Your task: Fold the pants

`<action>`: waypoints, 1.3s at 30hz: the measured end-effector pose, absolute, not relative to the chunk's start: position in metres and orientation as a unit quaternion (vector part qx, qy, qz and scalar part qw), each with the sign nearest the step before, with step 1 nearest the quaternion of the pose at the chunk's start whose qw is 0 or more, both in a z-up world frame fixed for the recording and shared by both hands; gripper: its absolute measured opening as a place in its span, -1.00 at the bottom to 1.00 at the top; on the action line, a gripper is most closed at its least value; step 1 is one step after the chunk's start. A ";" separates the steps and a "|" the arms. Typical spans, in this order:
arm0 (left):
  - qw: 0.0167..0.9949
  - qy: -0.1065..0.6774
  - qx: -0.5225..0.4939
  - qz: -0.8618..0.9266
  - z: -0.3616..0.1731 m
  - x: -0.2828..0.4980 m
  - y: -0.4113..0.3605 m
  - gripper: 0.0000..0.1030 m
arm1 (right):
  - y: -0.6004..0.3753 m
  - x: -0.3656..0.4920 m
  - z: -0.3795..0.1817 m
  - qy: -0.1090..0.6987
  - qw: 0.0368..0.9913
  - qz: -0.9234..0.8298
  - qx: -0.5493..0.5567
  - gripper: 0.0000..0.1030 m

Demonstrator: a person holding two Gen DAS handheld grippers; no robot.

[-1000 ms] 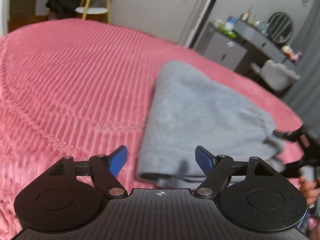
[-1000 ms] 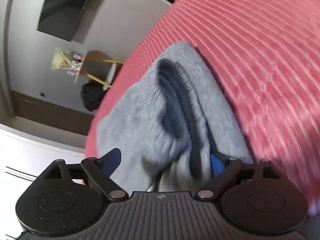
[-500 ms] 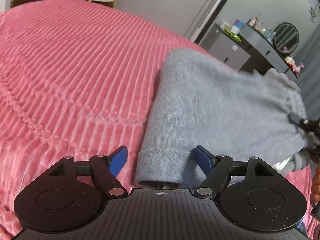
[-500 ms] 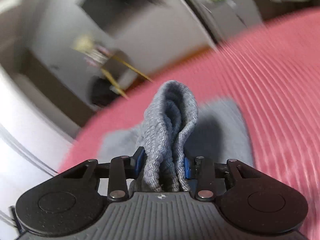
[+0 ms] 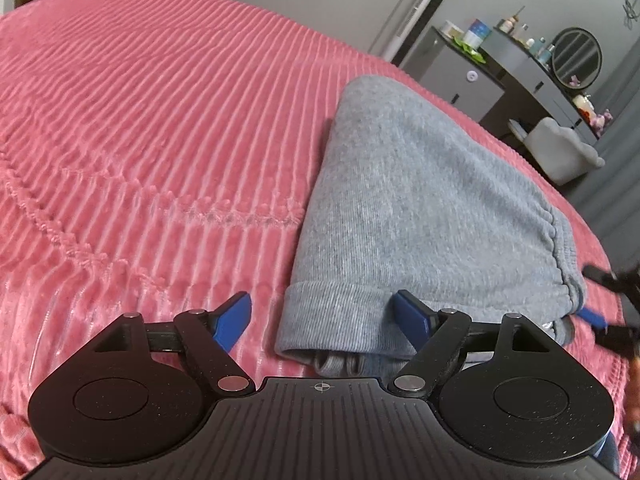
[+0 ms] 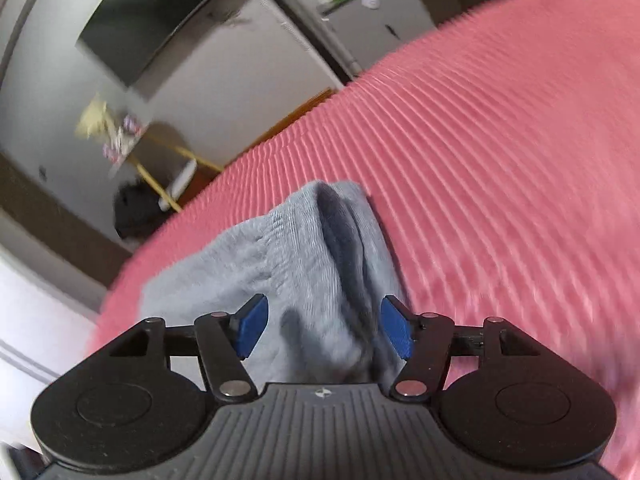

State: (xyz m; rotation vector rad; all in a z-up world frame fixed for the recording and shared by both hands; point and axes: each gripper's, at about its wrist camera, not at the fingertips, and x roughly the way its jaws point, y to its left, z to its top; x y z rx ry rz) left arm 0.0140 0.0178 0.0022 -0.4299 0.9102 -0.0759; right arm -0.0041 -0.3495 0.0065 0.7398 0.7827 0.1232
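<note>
Left wrist view: the left tongs (image 5: 322, 314) stand spread wide over the ribbed pink bedspread (image 5: 140, 128), their blue pads clear of cloth on the left and just at the cuff on the right, pinching nothing. The grey sweatpants (image 5: 420, 208) lie folded flat on the bed — half a second ago their waistband end was lifted at the right, and now it is down, the elastic band resting near the bed's edge. The right tongs (image 5: 596, 316) show at the far right, beside that waistband. Behind the bed stands a dark desk (image 5: 516, 60) carrying bottles and a round mirror.

Right wrist view: the right tongs (image 6: 324, 328) were clamped on a bunched ridge of grey fabric half a second ago — now the jaws are parted, with the sweatpants (image 6: 296, 256) lying loose between the pads. The picture is motion-blurred.
</note>
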 end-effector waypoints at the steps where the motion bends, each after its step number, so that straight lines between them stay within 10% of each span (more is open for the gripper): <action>1: 0.876 0.435 -0.205 -0.035 0.002 0.013 0.016 0.62 | -0.353 -0.006 0.002 0.379 0.844 0.058 0.375 0.22; 17: 0.875 0.439 -0.204 -0.025 0.004 0.004 0.013 0.62 | -0.341 -0.009 -0.044 0.400 0.780 0.051 0.479 0.65; 21: 0.872 0.441 -0.212 -0.022 0.003 0.002 0.014 0.63 | -0.339 -0.006 -0.044 0.392 0.774 0.055 0.494 -0.13; 39: 0.872 0.431 -0.234 -0.016 0.006 -0.002 0.022 0.62 | -0.344 -0.012 -0.038 0.405 0.802 0.043 0.437 -0.22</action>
